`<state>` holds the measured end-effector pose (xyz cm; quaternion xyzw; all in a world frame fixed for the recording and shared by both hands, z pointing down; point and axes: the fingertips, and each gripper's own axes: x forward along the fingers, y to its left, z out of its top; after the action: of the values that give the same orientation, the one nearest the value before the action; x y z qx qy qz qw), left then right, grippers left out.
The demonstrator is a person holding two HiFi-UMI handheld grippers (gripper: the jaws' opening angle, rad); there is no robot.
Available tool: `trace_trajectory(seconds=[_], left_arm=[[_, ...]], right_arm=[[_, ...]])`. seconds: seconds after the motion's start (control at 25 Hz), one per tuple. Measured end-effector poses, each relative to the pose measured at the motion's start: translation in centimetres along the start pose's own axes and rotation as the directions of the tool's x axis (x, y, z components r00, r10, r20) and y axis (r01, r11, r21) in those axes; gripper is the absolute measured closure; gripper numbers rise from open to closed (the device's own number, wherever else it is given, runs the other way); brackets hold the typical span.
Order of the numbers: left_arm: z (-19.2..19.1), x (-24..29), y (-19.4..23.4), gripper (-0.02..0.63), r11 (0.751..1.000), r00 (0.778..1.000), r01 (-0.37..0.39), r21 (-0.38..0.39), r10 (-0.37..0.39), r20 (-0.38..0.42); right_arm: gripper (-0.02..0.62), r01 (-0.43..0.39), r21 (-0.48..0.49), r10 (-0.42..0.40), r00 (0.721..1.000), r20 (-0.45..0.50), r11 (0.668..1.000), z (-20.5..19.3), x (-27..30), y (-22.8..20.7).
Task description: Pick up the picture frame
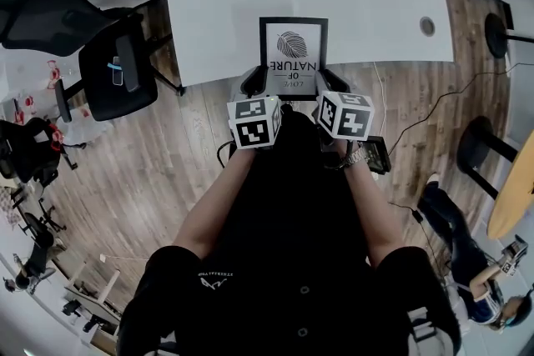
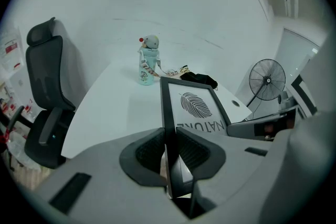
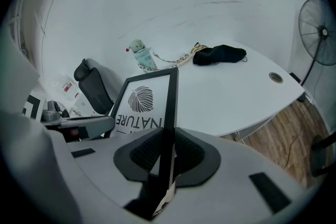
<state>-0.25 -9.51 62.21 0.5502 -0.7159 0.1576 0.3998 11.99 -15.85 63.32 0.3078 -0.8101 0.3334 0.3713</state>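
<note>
Left gripper (image 2: 169, 147) and right gripper (image 3: 167, 152): I have each clenched on a side edge of the picture frame (image 1: 293, 54), at the table (image 1: 217, 4) edge. I should raise both evenly, without twist.

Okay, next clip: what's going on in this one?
A person holds a gripper in each hand, and both are clamped on a black picture frame with a leaf print. The left gripper grips one side edge and the right gripper grips the other. The frame appears lifted just above the near edge of the white table.
</note>
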Motion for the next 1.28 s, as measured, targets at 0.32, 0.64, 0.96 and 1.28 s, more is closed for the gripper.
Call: trace_trajectory(seconds=[0.32, 0.64, 0.96, 1.28], left_arm=[[1.9, -2.0, -0.5, 0.532, 1.000, 0.997, -0.001, 0.021, 0.000, 0.072], [4.8, -3.8, -2.2, 0.532, 0.998, 0.987, -0.002, 0.057, -0.007, 0.159], [7.5, -5.8, -3.9, 0.532, 0.996, 0.972, -0.007, 0.083, -0.013, 0.235], [11.2, -8.6, -5.1, 0.532, 0.992, 0.936, -0.014, 0.124, -0.031, 0.350]], right_arm=[[0.528, -0.002, -0.012, 0.003, 0.997, 0.074, 1.000, 1.5, -2.0, 0.8], [0.528, -0.007, -0.032, 0.012, 0.988, 0.155, 0.999, 3.9, -4.5, 0.7], [0.528, -0.002, -0.059, 0.015, 0.971, 0.237, 0.998, 6.3, -7.4, 0.7], [0.528, -0.002, -0.079, 0.028, 0.941, 0.338, 0.997, 9.6, -10.6, 1.6]])
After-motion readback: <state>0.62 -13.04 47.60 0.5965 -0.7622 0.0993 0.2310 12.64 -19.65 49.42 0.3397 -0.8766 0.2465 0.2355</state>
